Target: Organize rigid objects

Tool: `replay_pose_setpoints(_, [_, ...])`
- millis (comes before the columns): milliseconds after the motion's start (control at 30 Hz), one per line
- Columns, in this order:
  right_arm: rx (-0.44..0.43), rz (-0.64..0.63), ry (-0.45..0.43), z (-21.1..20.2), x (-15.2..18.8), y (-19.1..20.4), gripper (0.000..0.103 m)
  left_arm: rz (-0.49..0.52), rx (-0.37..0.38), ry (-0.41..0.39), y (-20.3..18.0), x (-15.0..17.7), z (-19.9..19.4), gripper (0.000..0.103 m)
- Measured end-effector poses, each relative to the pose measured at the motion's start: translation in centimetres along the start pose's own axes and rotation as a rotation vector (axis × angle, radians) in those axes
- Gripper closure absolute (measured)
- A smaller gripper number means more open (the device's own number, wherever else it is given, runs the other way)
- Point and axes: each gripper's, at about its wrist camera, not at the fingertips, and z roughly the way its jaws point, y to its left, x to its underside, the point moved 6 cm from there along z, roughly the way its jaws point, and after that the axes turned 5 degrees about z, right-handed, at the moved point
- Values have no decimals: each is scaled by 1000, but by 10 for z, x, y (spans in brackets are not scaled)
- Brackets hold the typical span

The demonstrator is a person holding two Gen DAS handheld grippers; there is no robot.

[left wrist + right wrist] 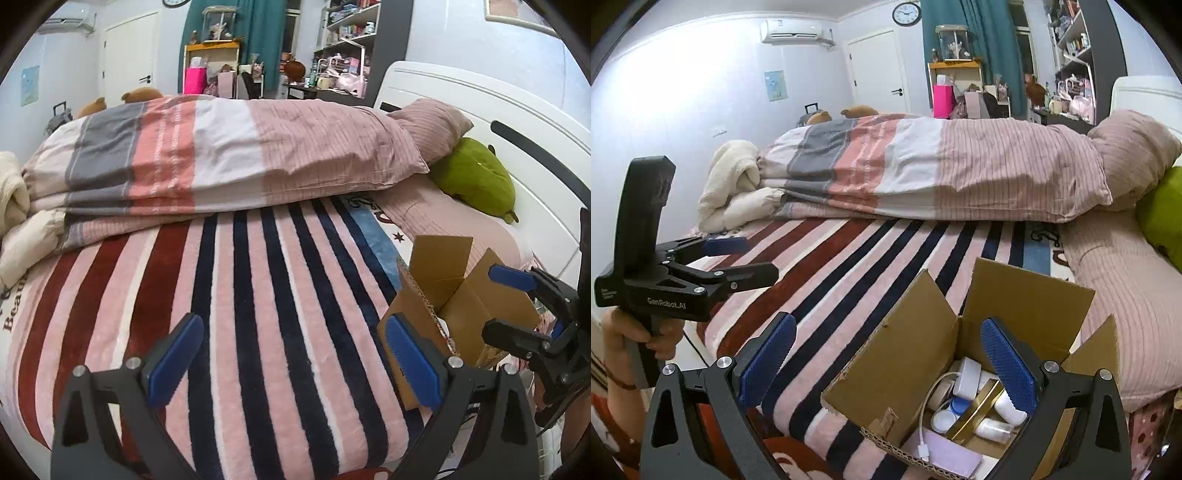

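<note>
2 grippers, left gripper (pixel 291 354) and right gripper (pixel 886 362), hang spread and empty by the cardboard box (pixel 897 354) of light, slippery, rigid bottles (pixel 1008 406), best gripped across their bodies

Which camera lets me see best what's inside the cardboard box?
The right wrist view: it looks down into the cardboard box, showing white bottles and a cable. The left wrist view shows only the box's flaps from the side, contents hidden.
</note>
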Motion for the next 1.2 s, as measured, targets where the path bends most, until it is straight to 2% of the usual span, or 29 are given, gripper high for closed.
replay_pose_setpoints(1200, [-11, -1, -2, 2, 1, 6, 2, -20, -47, -29, 13, -4, -10, 5])
